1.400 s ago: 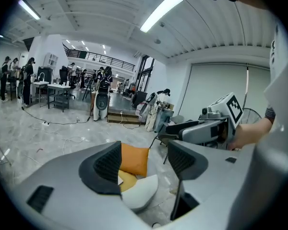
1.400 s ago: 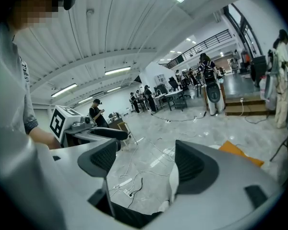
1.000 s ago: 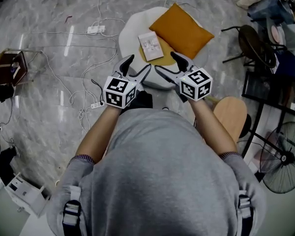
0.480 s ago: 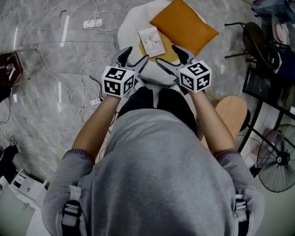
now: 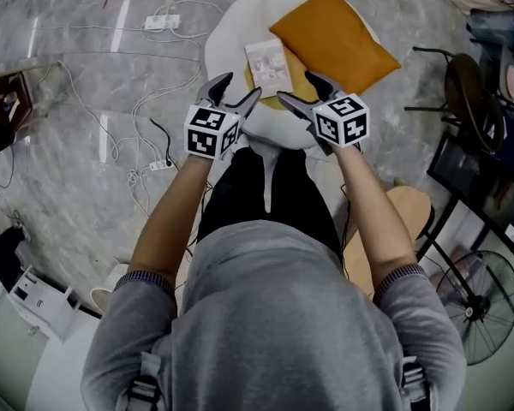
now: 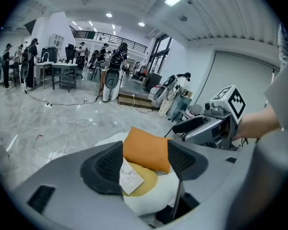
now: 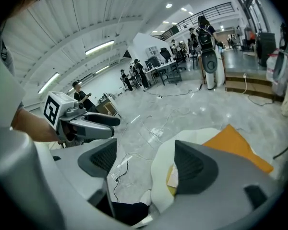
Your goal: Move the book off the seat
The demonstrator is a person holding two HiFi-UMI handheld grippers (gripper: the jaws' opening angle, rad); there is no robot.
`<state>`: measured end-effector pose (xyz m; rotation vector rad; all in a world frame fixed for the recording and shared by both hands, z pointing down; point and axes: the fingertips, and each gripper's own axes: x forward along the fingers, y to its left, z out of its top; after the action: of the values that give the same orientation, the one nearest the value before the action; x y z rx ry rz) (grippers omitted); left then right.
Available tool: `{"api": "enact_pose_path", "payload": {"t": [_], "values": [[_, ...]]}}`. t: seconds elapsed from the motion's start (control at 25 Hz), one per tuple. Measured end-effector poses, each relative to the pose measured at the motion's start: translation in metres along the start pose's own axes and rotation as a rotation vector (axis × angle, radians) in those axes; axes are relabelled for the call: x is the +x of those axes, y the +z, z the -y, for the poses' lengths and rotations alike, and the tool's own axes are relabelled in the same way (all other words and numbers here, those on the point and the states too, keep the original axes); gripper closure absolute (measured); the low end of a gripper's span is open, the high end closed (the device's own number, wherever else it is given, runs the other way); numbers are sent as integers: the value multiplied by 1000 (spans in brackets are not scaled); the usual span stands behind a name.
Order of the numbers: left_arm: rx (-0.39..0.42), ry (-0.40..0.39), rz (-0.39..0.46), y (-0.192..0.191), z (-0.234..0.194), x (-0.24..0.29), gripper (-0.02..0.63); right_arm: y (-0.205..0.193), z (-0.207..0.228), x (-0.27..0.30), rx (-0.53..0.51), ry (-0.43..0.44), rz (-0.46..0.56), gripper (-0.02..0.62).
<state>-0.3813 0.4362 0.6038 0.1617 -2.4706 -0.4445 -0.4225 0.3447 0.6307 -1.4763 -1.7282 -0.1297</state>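
Observation:
A small pale book (image 5: pixel 267 61) lies flat on the white round seat (image 5: pixel 231 32), partly on its yellow seat pad. An orange cushion (image 5: pixel 336 38) rests on the seat's right side. My left gripper (image 5: pixel 236 92) hovers open just short of the seat's near edge, left of the book. My right gripper (image 5: pixel 302 89) is open too, near the seat's front right. In the left gripper view the book (image 6: pixel 131 178) and cushion (image 6: pixel 147 150) show between the jaws, nothing touching them. The right gripper view shows the seat (image 7: pixel 167 163) and a sliver of the book (image 7: pixel 172 177).
White cables and a power strip (image 5: pixel 162 22) run across the grey marble floor left of the seat. A round wooden stool (image 5: pixel 407 208) stands at my right, with black chairs (image 5: pixel 467 88) and a fan (image 5: pixel 487 306) beyond. A brown box (image 5: pixel 8 105) sits at far left.
I have stepped closer to the seat. Both grippers moved forward toward the book, still open and empty.

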Motion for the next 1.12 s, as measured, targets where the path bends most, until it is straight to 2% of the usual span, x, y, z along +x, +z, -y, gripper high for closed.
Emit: {"api": "enact_pose_path", "payload": {"t": [0.16,0.4,0.56,0.92,1.12], "values": [[-43,41,-26,-31,-21,39,290,-36,42,33,20,4,-56,207],[-108,96,-71,-83,-57,82,290,-87,83,74,61,6,-129,210],[-123,104,-102,-116,-71,107,290,-115,109,91,81,3,-149,232],[-213,142,-155,-191,-107,159,290,-169,165,142,88,-23,-241,218],[-270,149,-225,-249,-125,189,290,-205,190,176,164,-35,-266,210]]}}
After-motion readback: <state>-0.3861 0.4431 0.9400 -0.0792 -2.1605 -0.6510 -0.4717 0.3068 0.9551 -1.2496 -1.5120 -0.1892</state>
